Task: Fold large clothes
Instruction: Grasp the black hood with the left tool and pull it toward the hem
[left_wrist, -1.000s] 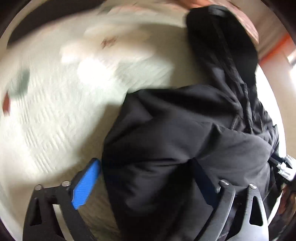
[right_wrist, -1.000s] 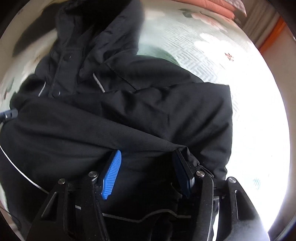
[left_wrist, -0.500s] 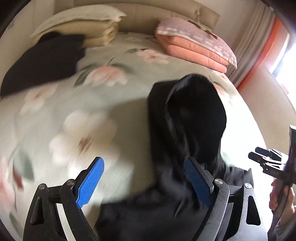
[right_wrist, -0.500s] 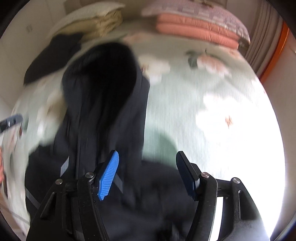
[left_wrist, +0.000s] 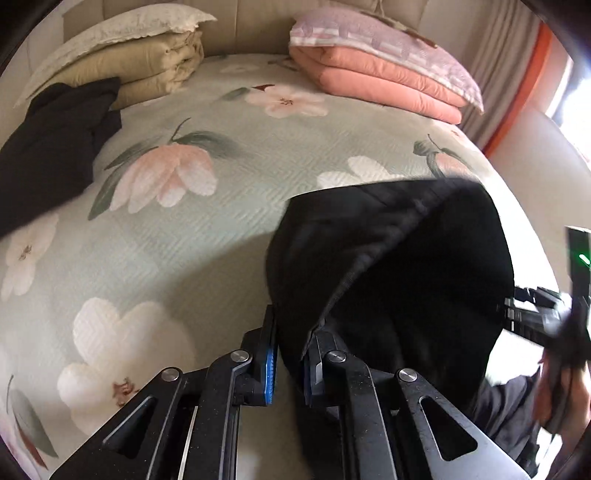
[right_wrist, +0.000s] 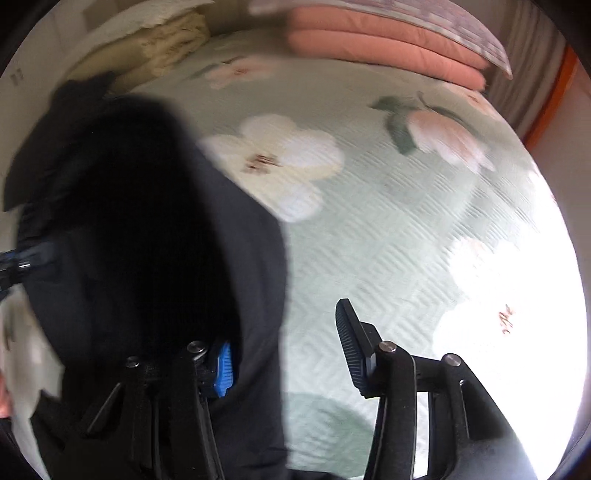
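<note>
A black hooded jacket lies on the floral bedspread, with its hood facing the pillows. My left gripper is shut on the left edge of the hood, the fabric pinched between its pads. In the right wrist view the jacket fills the left half. My right gripper has its jaws closing. The hood's right edge lies between them against the blue left pad, and the right pad stands clear over bare bedspread. The right gripper's body and a hand show at the left view's right edge.
At the head of the bed are a folded beige quilt under a pillow and a folded pink quilt under a pillow. Another dark garment lies at the left. An orange-trimmed curtain hangs to the right.
Both grippers travelled from the jacket's body up to its hood. The left jaws went from wide open to shut on the hood's edge. The right jaws narrowed.
</note>
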